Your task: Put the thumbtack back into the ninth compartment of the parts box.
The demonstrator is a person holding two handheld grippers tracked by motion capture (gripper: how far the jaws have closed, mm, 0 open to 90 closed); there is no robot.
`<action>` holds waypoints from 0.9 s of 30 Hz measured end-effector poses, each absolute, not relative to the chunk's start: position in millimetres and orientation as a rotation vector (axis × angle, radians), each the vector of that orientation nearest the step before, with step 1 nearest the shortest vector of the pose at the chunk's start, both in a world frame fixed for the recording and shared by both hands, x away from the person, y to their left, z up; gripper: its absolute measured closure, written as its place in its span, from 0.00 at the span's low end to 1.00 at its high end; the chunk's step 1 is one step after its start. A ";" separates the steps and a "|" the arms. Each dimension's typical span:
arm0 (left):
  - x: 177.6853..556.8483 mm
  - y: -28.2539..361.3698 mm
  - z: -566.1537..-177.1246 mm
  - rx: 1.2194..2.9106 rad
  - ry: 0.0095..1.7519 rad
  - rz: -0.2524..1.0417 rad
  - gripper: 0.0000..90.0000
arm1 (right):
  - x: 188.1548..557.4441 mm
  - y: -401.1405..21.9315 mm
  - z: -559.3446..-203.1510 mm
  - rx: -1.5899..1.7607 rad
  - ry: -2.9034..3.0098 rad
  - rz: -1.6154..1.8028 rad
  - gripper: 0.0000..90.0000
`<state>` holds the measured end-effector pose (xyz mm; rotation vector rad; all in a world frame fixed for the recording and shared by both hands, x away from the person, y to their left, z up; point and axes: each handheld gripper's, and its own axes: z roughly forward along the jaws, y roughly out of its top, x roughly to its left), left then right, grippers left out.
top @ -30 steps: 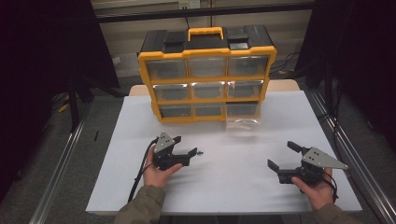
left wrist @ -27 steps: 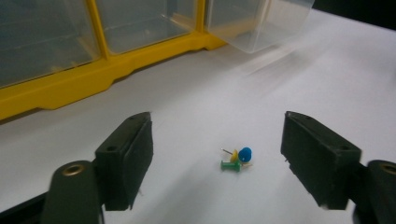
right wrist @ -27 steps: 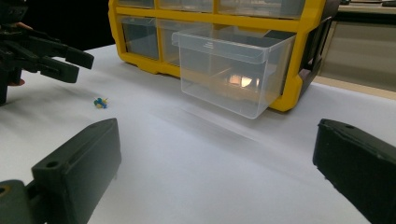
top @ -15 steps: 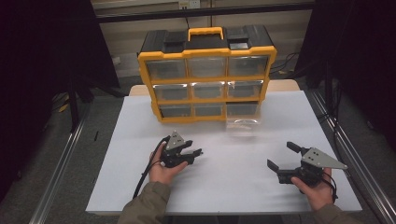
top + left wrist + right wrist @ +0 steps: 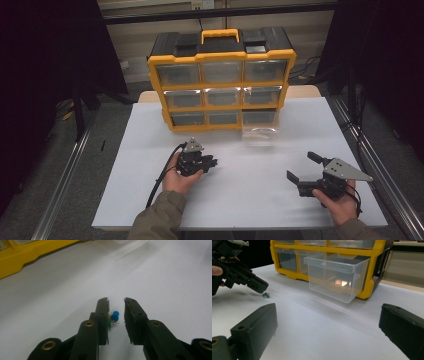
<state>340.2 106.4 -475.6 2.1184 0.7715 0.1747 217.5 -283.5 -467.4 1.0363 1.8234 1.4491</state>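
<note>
Small blue-headed push pins (image 5: 114,316), with a green and a yellowish one among them, lie in a tight cluster on the white table top (image 5: 150,150), in front of the yellow-and-black plastic drawer cabinet (image 5: 222,80) and left of centre; in the right gripper view the cluster (image 5: 266,295) sits just under the tip of the far gripper. One brass shank lies roughly level across the left gripper view; the heading of the other pins is too small to tell. The left gripper (image 5: 209,162) is lowered over the cluster, its black jaws narrowed to a slim gap with the pins between them, close against one pad; a grip cannot be confirmed, as the pins rest on the table. Compared with the earlier frames, these jaws have just been closing from a wide stance, and the left hand has shifted to the right, toward the table's middle. The right gripper (image 5: 302,167) lies near the front right edge, jaws wide apart and empty, in the same place as before. A clear plastic drawer (image 5: 337,276) stands pulled out of the cabinet's bottom row
</note>
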 end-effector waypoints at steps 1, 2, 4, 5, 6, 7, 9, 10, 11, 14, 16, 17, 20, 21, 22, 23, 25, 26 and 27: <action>340.6 106.1 -475.9 2.128 0.774 0.179 0.83 | 217.4 -283.5 -467.3 1.036 1.823 1.452 0.01; 341.0 106.2 -476.5 2.121 0.777 0.166 0.84 | 217.5 -283.5 -467.3 1.036 1.824 1.452 0.01; 341.2 106.1 -476.9 2.135 0.777 0.156 0.88 | 217.4 -283.5 -467.3 1.036 1.824 1.450 0.01; 341.5 106.3 -477.3 2.143 0.772 0.155 0.89 | 217.5 -283.5 -467.3 1.034 1.824 1.450 0.01; 341.6 106.1 -478.3 2.136 0.775 0.150 0.89 | 217.5 -283.6 -467.3 1.032 1.826 1.448 0.01; 342.2 105.9 -478.7 2.143 0.778 0.145 0.91 | 217.6 -283.6 -467.4 1.032 1.825 1.448 0.01; 342.9 105.3 -479.5 2.135 0.781 0.152 0.94 | 217.8 -283.3 -467.9 1.034 1.823 1.451 0.01; 343.3 105.4 -479.7 2.135 0.787 0.147 0.95 | 217.9 -283.2 -467.9 1.034 1.823 1.452 0.01; 343.6 105.5 -479.7 2.131 0.796 0.147 0.96 | 217.5 -283.5 -467.5 1.034 1.826 1.448 0.01; 343.8 105.7 -479.8 2.127 0.803 0.146 0.99 | 217.5 -283.5 -467.4 1.035 1.823 1.450 0.01; 343.8 105.5 -479.8 2.130 0.799 0.140 1.00 | 217.4 -283.8 -467.5 1.039 1.825 1.446 0.01; 343.8 105.5 -479.9 2.131 0.792 0.138 1.00 | 217.4 -283.8 -467.6 1.041 1.824 1.445 0.01; 343.8 105.3 -480.0 2.125 0.802 0.133 1.00 | 217.6 -283.6 -467.4 1.035 1.822 1.448 0.02; 343.8 105.2 -479.7 2.124 0.804 0.125 1.00 | 217.6 -283.7 -467.4 1.034 1.823 1.448 0.02; 343.6 105.1 -479.4 2.120 0.810 0.123 1.00 | 217.6 -283.6 -467.4 1.034 1.823 1.449 0.02; 343.4 105.0 -479.1 2.117 0.816 0.124 1.00 | 217.5 -283.8 -467.4 1.035 1.826 1.445 0.02; 343.3 104.8 -478.0 2.108 0.826 0.111 1.00 | 217.6 -283.6 -467.5 1.030 1.824 1.449 0.02; 343.0 104.4 -477.6 2.098 0.835 0.115 1.00 | 217.5 -283.6 -467.4 1.032 1.823 1.450 0.02; 343.0 104.5 -476.9 2.091 0.838 0.119 1.00 | 217.5 -283.6 -467.4 1.032 1.822 1.449 0.02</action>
